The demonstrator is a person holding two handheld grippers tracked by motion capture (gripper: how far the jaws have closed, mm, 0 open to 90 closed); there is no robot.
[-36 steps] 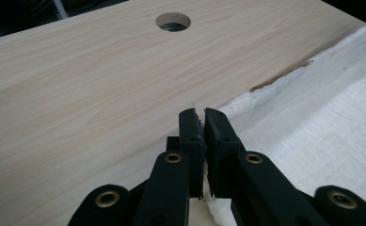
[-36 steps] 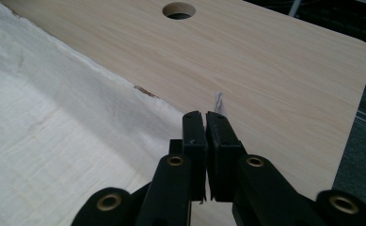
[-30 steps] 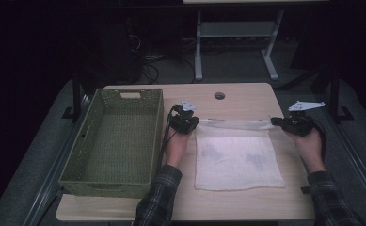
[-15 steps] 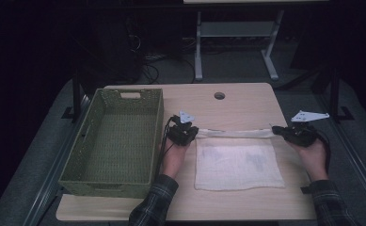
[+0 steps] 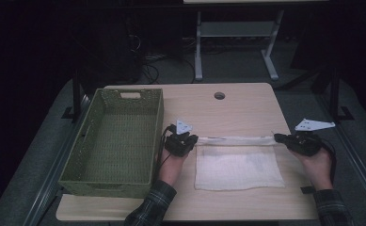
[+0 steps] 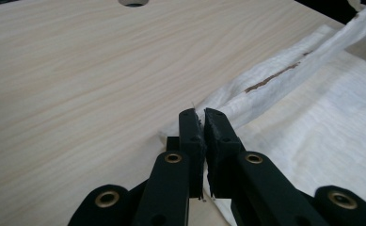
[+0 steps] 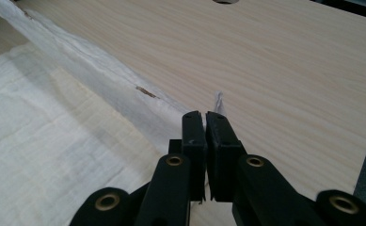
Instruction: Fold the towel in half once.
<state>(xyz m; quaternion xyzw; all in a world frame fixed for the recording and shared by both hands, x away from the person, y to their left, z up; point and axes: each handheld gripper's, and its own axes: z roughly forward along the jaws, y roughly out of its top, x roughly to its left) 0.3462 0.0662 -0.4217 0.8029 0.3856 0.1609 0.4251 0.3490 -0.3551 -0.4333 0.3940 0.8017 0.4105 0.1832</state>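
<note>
Both grippers are pinched tight on the white cloth (image 5: 239, 165). Left gripper (image 5: 193, 140) holds the far left corner, and right gripper (image 5: 278, 137) holds the far right corner. Between them the far edge of the cloth is pulled up into a thin rolled strip, and the rest lies flat on the table (image 5: 246, 108), on the near side of both grippers, toward the person.

From the left gripper view, the black jaws (image 6: 202, 123) squeeze together with just a thin bit of cloth (image 6: 312, 113) poking out between them, so the pinched corner itself is mostly hidden. A small brown mark shows on the strip farther along, and the strip runs off the top right edge of that view. The right gripper view shows the same thing: jaws (image 7: 203, 123) shut, a little white tip sticking up past them, the corner covered.

From above, the grippers are dark and small, so the jaws are hard to see there. Each hand (image 5: 173, 165) is partly under its gripper. A green basket (image 5: 91, 167) sits just beside the left gripper, on its outer side. It looks empty, though its near wall hides some of the bottom.
</note>
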